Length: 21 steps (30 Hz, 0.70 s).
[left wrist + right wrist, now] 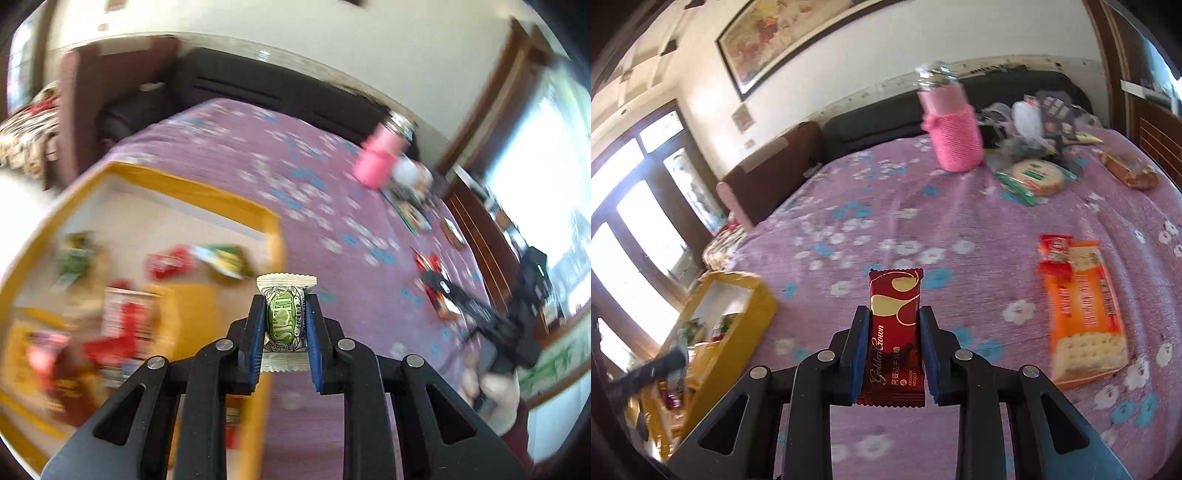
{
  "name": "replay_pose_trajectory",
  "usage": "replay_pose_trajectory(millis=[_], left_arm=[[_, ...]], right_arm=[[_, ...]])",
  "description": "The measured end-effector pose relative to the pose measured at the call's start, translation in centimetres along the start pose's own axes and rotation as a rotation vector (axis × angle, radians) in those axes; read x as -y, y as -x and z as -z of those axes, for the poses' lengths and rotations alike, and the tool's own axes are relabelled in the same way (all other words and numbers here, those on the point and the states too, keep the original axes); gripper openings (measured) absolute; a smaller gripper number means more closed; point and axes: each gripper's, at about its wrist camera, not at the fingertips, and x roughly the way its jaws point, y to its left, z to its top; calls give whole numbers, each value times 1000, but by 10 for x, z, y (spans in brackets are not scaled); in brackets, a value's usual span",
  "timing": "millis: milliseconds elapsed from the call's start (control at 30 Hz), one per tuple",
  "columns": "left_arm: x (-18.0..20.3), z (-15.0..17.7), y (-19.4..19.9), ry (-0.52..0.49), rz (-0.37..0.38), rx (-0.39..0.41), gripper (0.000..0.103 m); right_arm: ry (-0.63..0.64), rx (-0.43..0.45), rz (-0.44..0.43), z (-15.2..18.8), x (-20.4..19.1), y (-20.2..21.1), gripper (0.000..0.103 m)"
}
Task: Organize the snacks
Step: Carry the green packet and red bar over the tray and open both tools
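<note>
My left gripper [285, 300] is shut on a small white and green wrapped candy [284, 317], held above the right edge of a yellow box [207, 199] with several snack packets inside. My right gripper [894, 313] is shut on a dark red Golden Crown nougat bar [894, 332], held above the purple flowered cloth [886, 206]. The yellow box shows at the left in the right wrist view [753, 295]. An orange cracker pack [1086, 314] and a small red packet [1054, 253] lie on the cloth to the right. The right gripper also shows in the left wrist view [480, 314].
A pink knitted bottle [955, 129] stands at the back of the cloth, also in the left wrist view [380, 155]. Beside it lie a round biscuit pack [1036, 177], plastic bags [1030, 118] and a brown snack [1130, 170]. A dark sofa [886, 122] runs behind the table.
</note>
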Motion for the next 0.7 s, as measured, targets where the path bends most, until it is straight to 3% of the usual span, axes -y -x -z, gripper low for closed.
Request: replay_pose_trajectory(millis=[167, 267, 533, 700], left_arm=[[-53, -12, 23, 105, -50, 59, 18], [-74, -15, 24, 143, -55, 55, 18], [-116, -22, 16, 236, -18, 30, 18], [-131, -24, 6, 272, -17, 5, 18]], right_arm=[[44, -61, -131, 8, -56, 1, 27], [90, -106, -189, 10, -96, -7, 27], [207, -229, -257, 22, -190, -50, 27], [226, -282, -263, 28, -217, -78, 27]])
